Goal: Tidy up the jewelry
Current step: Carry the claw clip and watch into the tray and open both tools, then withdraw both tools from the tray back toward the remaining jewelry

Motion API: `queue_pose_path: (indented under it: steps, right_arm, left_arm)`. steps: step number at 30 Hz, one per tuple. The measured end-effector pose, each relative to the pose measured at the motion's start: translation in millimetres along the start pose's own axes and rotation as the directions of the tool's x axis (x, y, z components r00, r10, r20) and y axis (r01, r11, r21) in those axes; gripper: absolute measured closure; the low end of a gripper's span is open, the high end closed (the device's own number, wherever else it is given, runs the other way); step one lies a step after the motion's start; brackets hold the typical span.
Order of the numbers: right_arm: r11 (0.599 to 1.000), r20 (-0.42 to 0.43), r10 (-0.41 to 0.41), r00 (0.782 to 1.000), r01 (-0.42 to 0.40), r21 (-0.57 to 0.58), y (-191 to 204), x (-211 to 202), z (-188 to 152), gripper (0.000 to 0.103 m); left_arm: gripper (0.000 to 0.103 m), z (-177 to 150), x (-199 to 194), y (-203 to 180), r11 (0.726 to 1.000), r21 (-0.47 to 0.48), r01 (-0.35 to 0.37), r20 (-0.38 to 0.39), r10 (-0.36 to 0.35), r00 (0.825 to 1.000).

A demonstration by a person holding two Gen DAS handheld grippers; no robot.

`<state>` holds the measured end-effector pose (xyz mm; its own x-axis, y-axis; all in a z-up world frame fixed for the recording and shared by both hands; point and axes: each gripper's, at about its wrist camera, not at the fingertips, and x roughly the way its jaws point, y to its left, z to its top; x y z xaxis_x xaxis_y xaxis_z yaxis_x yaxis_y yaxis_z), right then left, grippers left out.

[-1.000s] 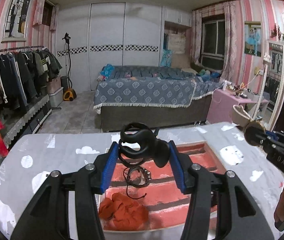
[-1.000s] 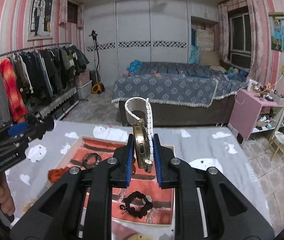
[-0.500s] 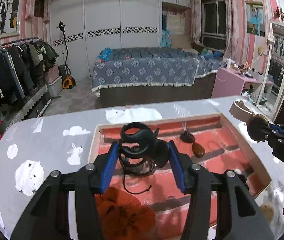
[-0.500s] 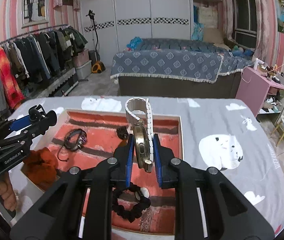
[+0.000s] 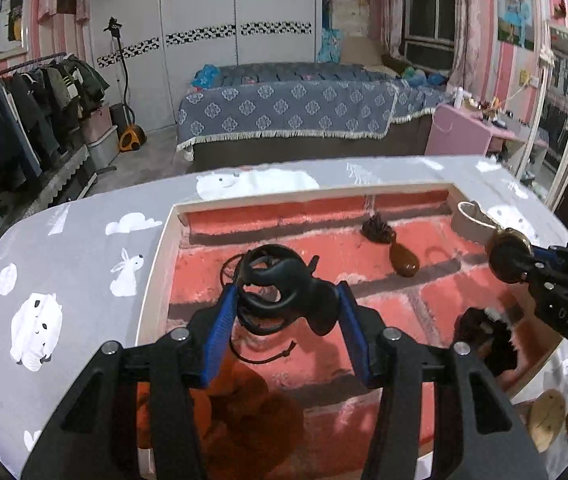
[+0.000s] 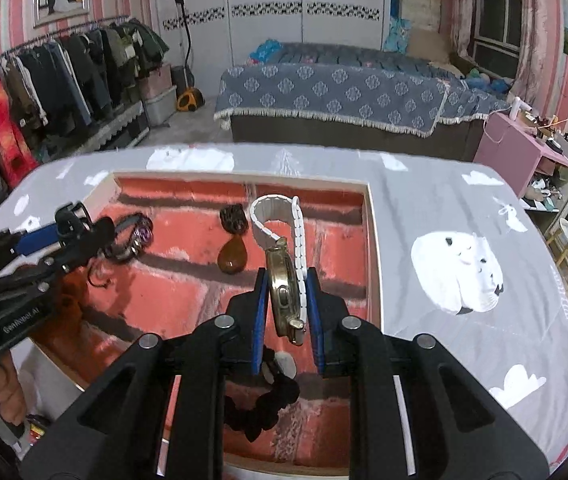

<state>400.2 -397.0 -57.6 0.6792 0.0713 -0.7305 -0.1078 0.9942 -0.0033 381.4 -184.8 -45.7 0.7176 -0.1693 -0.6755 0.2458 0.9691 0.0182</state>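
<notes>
Both grippers hang over the open tray point(image 5: 156, 264), which has a red brick-pattern lining and stands on the grey table point(image 6: 464, 208) with the white animal print.

The left gripper point(image 5: 288, 312) has its jaws about half apart, with the blue pads pressed on a black claw hair clip point(image 5: 284, 292). Under it in the tray lie a dark cord bracelet point(image 6: 132, 236) and an orange cloth item point(image 5: 244, 412).

The right gripper point(image 6: 286, 300) is almost fully closed and pinches a gold watch point(image 6: 284, 292) by its case, set on edge, while the white strap loops up and forward from it. In front of it lie an amber drop pendant point(image 6: 232, 256) and, close below the jaws, a black bead bracelet point(image 6: 260, 408).

I think the step is to lay both pieces down in the tray. To do it well, each should go on a bare red patch, apart from the other pieces. The watch is better brought low and tilted flat before release, so it does not tip onto the pendant. The clip should stay clear of the cord, which could catch on its teeth.
</notes>
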Motion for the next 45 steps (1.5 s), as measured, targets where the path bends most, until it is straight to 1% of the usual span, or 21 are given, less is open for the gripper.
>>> queue_pose_path:
  steps: [4, 7, 13, 18, 21, 22, 24, 26, 28, 30, 31, 34, 36, 38, 41, 43, 45]
  right_arm:
    - [1.0, -0.039, -0.001, 0.999, 0.001, 0.0, -0.3, 8.2, -3.9, 0.084]
    - [1.0, -0.059, 0.001, 0.998, -0.001, 0.0, -2.2, 12.5, -5.4, 0.084]
    - [1.0, -0.095, 0.001, 0.995, 0.0, 0.002, -4.1, 22.3, -9.0, 0.084]
    - [1.0, -0.097, 0.003, 0.995, -0.002, 0.006, -4.5, 23.6, -9.4, 0.083]
    - [1.0, -0.096, 0.004, 0.995, -0.003, 0.007, -4.5, 23.4, -9.2, 0.083]
    - [1.0, -0.093, 0.005, 0.996, -0.004, 0.008, -4.7, 23.3, -9.0, 0.082]
    - [1.0, -0.087, 0.01, 0.996, -0.009, 0.009, -5.6, 22.3, -8.5, 0.075]
    - [1.0, -0.081, 0.01, 0.997, -0.009, 0.011, -6.2, 21.4, -8.2, 0.072]
    - [1.0, -0.073, 0.01, 0.997, -0.009, 0.014, -4.2, 20.0, -6.0, 0.071]
    - [1.0, -0.065, 0.013, 0.998, -0.012, 0.015, -4.2, 17.5, -5.2, 0.071]
    - [1.0, -0.061, 0.014, 0.998, -0.013, 0.015, -3.6, 16.1, -5.0, 0.071]
    - [1.0, -0.043, 0.021, 0.999, -0.02, 0.016, -4.1, 10.1, -3.2, 0.071]
    - [0.999, -0.016, 0.031, 0.999, -0.03, 0.026, -6.0, 2.8, -1.0, 0.069]
    - [0.998, 0.019, 0.049, 0.999, -0.049, 0.044, -7.8, -6.9, 2.2, 0.066]
    - [0.998, 0.047, 0.05, 0.998, -0.052, 0.047, -9.3, -19.1, 6.0, 0.065]
    - [0.997, 0.066, 0.049, 0.997, -0.052, 0.05, -10.0, -27.2, 8.2, 0.063]
    - [0.997, 0.085, 0.047, 0.995, -0.052, 0.054, -11.2, -36.0, 9.3, 0.061]
  left_arm:
    - [0.053, -4.8, 14.8, 1.9, 1.0, -0.005, 0.013, -0.05, -0.013, 0.999]
    - [0.053, -5.2, 16.2, 4.9, 1.0, -0.013, 0.013, -0.053, -0.014, 0.999]
    - [0.053, -8.0, 22.5, 9.2, 0.999, -0.026, 0.019, -0.084, -0.021, 0.996]
    - [0.053, -9.7, 28.3, 15.3, 0.998, -0.05, 0.03, -0.11, -0.035, 0.993]
    - [0.053, -10.1, 27.2, 15.3, 0.998, -0.051, 0.027, -0.108, -0.032, 0.994]
    - [0.053, -10.2, 26.9, 14.9, 0.998, -0.05, 0.026, -0.107, -0.031, 0.994]
    - [0.052, -10.1, 25.7, 14.6, 0.998, -0.049, 0.027, -0.103, -0.032, 0.994]
    - [0.052, -10.2, 24.8, 13.9, 0.998, -0.051, 0.027, -0.101, -0.032, 0.994]
    - [0.042, -9.8, 23.1, 14.6, 0.998, -0.057, 0.029, -0.092, -0.034, 0.995]
    - [0.041, -9.7, 19.4, 14.6, 0.997, -0.063, 0.038, -0.079, -0.043, 0.996]
    - [0.038, -8.9, 16.6, 14.9, 0.997, -0.066, 0.049, -0.071, -0.054, 0.996]
    - [0.037, -4.9, 6.3, 15.1, 0.995, -0.076, 0.068, -0.045, -0.071, 0.996]
    - [0.036, -0.9, -2.3, 13.7, 0.994, -0.076, 0.075, -0.026, -0.077, 0.997]
    - [0.036, 4.4, -14.1, 12.0, 0.994, -0.074, 0.078, 0.0, -0.079, 0.997]
    - [0.035, 11.3, -31.6, 10.8, 0.995, -0.069, 0.074, 0.042, -0.071, 0.997]
    - [0.026, 16.4, -43.8, 11.1, 0.996, -0.066, 0.058, 0.074, -0.053, 0.996]
    - [0.026, 20.3, -53.9, 12.3, 0.997, -0.066, 0.046, 0.1, -0.04, 0.994]
